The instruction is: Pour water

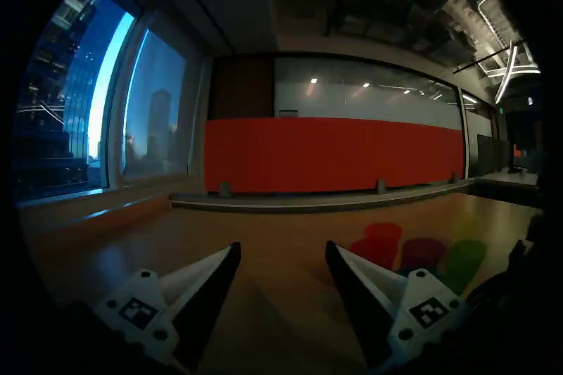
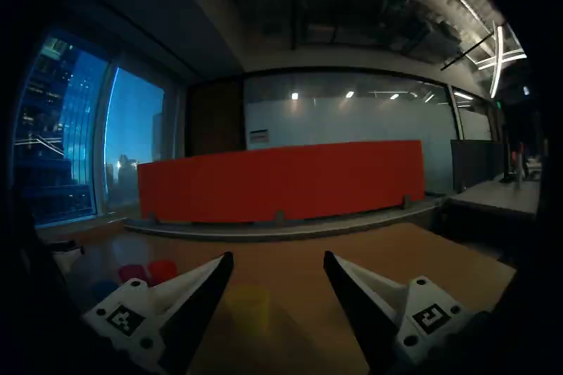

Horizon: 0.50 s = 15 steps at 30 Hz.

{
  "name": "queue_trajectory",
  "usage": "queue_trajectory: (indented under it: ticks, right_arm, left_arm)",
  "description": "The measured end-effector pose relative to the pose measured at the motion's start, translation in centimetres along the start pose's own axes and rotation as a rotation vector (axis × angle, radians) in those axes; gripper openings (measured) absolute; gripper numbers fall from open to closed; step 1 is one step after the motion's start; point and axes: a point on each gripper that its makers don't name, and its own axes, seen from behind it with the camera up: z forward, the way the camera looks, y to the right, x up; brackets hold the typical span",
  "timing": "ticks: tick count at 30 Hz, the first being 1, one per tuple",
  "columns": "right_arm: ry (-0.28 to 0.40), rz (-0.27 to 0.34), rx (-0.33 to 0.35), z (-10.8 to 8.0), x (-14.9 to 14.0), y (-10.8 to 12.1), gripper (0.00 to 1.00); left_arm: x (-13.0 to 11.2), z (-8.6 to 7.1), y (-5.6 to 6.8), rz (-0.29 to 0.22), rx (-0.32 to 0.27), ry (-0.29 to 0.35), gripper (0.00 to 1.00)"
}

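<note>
In the left gripper view my left gripper (image 1: 282, 248) stands open over the wooden table (image 1: 281, 227), nothing between its fingers. To its right is a cluster of plastic cups: a red cup (image 1: 383, 238), a dark purple cup (image 1: 422, 252) and a green cup (image 1: 464, 262), partly hidden behind the right finger. In the right gripper view my right gripper (image 2: 276, 259) is also open, low over the table. A yellow cup (image 2: 248, 304) stands just ahead, between the fingers and nearer the left one, untouched. A red cup (image 2: 162, 269), a pink cup (image 2: 132, 273) and a blue cup (image 2: 105, 289) sit farther left.
A long red divider panel (image 1: 331, 153) runs along the table's far edge. Tall windows (image 1: 84, 115) fill the left wall. Another desk (image 2: 500, 199) stands at the right. The room is dim.
</note>
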Motion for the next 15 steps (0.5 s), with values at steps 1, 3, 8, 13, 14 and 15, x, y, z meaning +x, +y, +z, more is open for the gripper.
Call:
queue_trajectory:
  ticks: [1, 3, 8, 13, 14, 15]
  right_arm:
    - [0.000, -0.001, 0.000, -0.02, 0.02, 0.01, 0.99]
    - [0.001, -0.002, -0.001, -0.05, 0.08, 0.04, 0.99]
    - [0.008, -0.002, -0.002, -0.24, 0.34, 0.18, 0.99]
    - [0.015, -0.002, -0.009, -0.45, 0.28, 0.66, 0.99]
    - [0.017, -0.003, -0.012, -0.51, 0.24, 0.79, 0.99]
    - [0.018, -0.003, -0.015, -0.58, 0.20, 0.95, 0.99]
  left_arm:
    - [0.02, -0.02, 0.00, 0.000, 0.000, 0.000, 0.89]
    - [0.05, -0.06, 0.00, 0.000, -0.001, -0.001, 0.89]
    - [-0.02, -0.04, 0.03, 0.000, -0.003, -0.003, 0.89]
    - [-0.06, -0.07, -0.03, 0.001, -0.004, -0.003, 0.89]
    - [-0.06, -0.08, -0.04, 0.001, -0.004, -0.003, 0.89]
    - [-0.06, -0.09, -0.05, 0.001, -0.004, -0.003, 0.89]
